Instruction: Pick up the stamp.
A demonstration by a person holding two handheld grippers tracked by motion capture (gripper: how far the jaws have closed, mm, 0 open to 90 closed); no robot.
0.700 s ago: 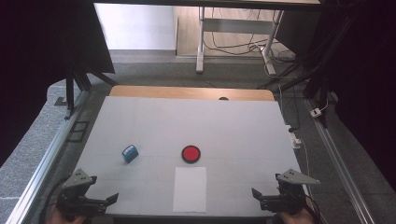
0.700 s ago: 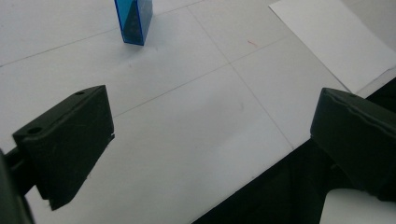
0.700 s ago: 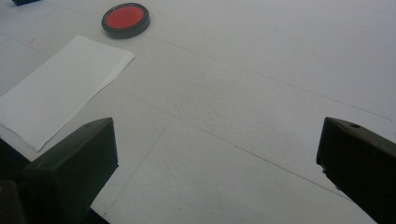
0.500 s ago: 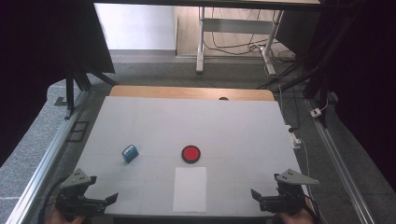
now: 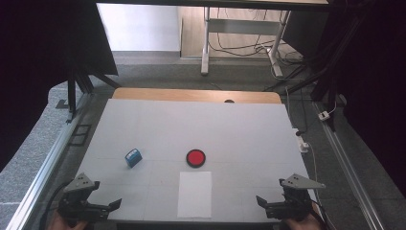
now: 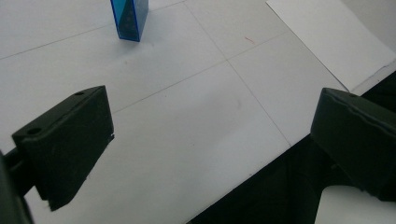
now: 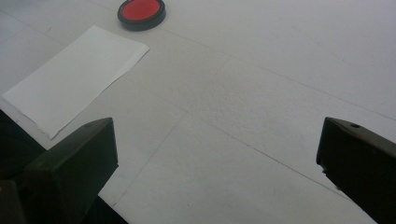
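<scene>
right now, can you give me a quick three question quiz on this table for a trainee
1. True or false: the left gripper holds the blue box.
2. What lies nearest the table's front edge: A red disc, B sheet of paper, C blue box?
3. Fill in: both grippers' fingers stand ____.

Key: 1 false, it is open and apart from the box. 2 B. 3 open; the right gripper is empty too.

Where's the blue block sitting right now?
In the high view the blue block stands on the left half of the table, left of the red disc and beyond the left gripper, apart from both.
</scene>
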